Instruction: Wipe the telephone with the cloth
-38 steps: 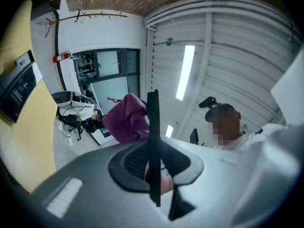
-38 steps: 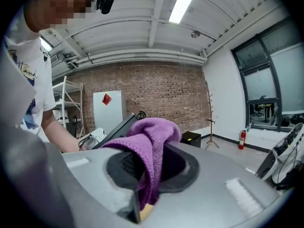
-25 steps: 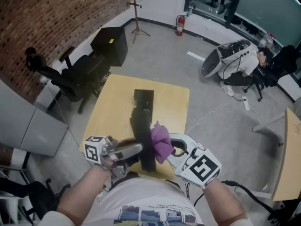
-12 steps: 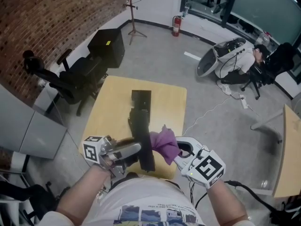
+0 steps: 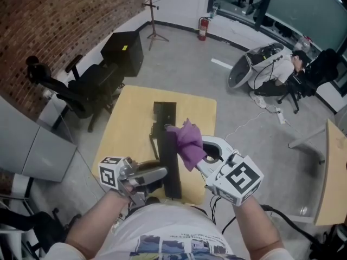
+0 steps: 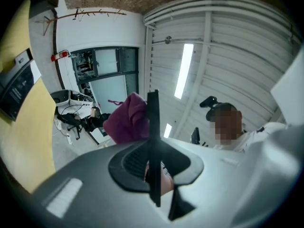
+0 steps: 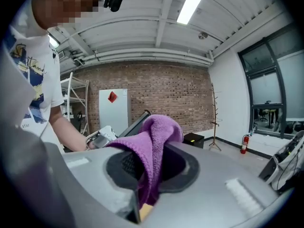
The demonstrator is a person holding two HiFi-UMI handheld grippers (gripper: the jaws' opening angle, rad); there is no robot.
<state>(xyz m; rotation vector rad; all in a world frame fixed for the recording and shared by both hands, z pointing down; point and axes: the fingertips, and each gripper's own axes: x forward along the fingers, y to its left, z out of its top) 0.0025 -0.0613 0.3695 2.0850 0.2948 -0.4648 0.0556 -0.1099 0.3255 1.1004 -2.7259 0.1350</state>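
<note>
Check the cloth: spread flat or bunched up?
Bunched up: the cloth bulges as a crumpled wad from the right gripper, whose jaws pinch it.

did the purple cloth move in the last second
Yes. The cloth moved along the telephone, away from the table's near edge toward its far edge.

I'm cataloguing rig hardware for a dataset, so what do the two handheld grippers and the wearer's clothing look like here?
The left gripper is silvery grey; the right gripper is white with rounded, looped jaws. Each carries a white cube with black square markers: the left cube, the right cube. The person wears a white short-sleeved T-shirt with a printed graphic.
</note>
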